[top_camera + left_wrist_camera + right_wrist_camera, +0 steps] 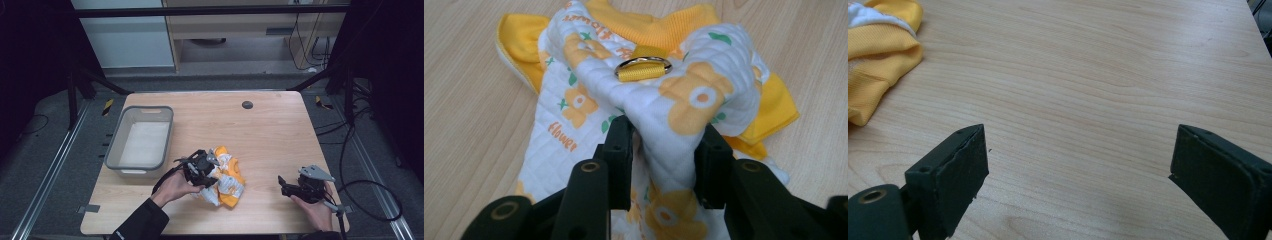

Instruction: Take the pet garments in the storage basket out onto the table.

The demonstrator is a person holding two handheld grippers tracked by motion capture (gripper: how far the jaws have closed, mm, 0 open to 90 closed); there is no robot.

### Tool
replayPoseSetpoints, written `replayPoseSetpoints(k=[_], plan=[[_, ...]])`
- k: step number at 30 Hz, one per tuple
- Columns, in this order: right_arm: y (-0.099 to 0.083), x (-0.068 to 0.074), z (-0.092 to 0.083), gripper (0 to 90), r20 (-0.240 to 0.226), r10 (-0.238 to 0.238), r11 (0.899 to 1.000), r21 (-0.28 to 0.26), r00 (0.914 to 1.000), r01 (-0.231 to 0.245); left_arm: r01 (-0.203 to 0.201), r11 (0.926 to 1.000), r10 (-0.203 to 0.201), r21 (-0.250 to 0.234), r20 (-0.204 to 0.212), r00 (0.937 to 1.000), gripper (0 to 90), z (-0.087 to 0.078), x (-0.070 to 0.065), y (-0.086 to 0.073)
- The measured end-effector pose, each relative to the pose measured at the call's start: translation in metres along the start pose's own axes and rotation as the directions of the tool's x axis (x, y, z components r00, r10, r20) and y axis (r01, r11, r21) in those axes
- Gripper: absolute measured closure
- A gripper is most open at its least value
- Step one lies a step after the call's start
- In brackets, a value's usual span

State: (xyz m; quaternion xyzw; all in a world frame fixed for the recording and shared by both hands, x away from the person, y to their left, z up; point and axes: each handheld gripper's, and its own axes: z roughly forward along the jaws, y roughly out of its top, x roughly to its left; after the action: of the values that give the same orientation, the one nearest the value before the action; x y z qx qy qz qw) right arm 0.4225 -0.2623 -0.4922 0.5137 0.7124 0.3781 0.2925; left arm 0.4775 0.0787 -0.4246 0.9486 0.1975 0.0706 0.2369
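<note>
From up top my left tongs (205, 167) cover half of the crumpled white-and-yellow quilted flower-print garment (229, 180), so its shape's hard to read. They're pinching a fold of it, near the front middle of the light wooden surface (270, 135). Right tongs (292, 189) rest low at front right, jaws wide apart, holding nothing.
</note>
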Motion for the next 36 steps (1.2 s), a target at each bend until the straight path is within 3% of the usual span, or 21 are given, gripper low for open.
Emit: replayPoseSetpoints(k=[10, 15, 21, 27, 36], plan=[[0.000, -0.001, 0.000, 8.2, -0.001, 0.002, 1.000, 0.000, 1.0000, -0.002, 0.015, 0.9989, -0.016, -0.045, -0.012, 0.9998, 44.3, -0.009, 0.001, -0.005], [0.000, -0.001, -0.001, 8.1, 0.000, 0.005, 1.000, 0.002, 1.0000, -0.005, 0.038, 0.9923, -0.041, -0.118, -0.019, 0.9990, 36.0, -0.021, 0.002, -0.015], [-0.001, -0.001, -0.001, 8.0, 0.000, 0.008, 1.000, 0.001, 1.0000, -0.008, 0.049, 0.9858, -0.055, -0.161, -0.033, 0.9979, 30.5, -0.031, 0.002, -0.026], [-0.001, -0.001, -0.001, 8.0, 0.001, 0.007, 1.000, 0.000, 1.0000, -0.007, 0.087, 0.9676, -0.107, -0.237, -0.071, 0.9917, 29.0, -0.043, 0.002, -0.043], [-0.001, -0.001, -0.002, 7.7, -0.002, 0.008, 1.000, 0.004, 1.0000, -0.008, 0.154, 0.9309, -0.204, -0.331, -0.122, 0.9713, 28.7, -0.053, 0.000, -0.073]])
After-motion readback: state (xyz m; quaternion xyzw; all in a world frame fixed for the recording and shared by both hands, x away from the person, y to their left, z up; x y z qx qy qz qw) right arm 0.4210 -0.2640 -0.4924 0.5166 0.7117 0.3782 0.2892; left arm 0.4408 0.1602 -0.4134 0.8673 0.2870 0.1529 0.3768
